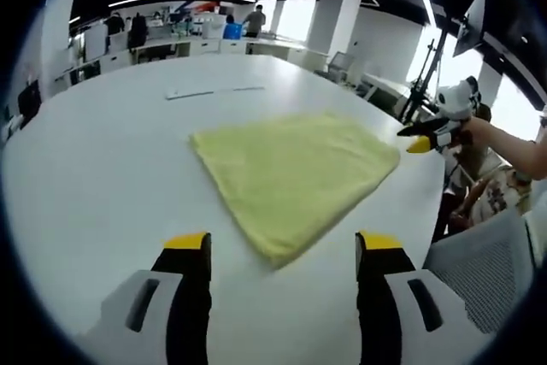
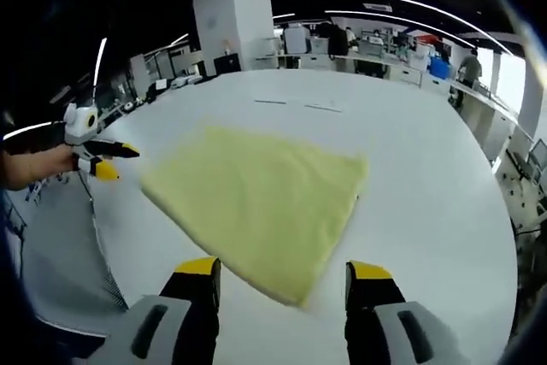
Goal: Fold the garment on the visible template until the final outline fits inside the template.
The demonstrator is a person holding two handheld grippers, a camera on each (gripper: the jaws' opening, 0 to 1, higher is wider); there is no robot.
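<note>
A pale yellow towel-like garment [image 1: 291, 177] lies flat on the round white table [image 1: 102, 185], folded into a rough four-sided shape. In the left gripper view my left gripper [image 1: 284, 245] is open, its yellow-tipped jaws standing either side of the garment's near corner. The right gripper [image 1: 413, 139] hovers by the garment's right corner, held by a hand. In the right gripper view my right gripper [image 2: 284, 269] is open just before the garment [image 2: 256, 198], and the left gripper [image 2: 120, 161] sits off its left corner. Thin marks [image 1: 214, 91] lie on the table beyond the garment.
A grey mesh chair [image 1: 487, 271] stands at the table's edge, also seen in the right gripper view [image 2: 60, 237]. Bare table [image 2: 427, 203] surrounds the garment. Desks, pillars and several people fill the office behind.
</note>
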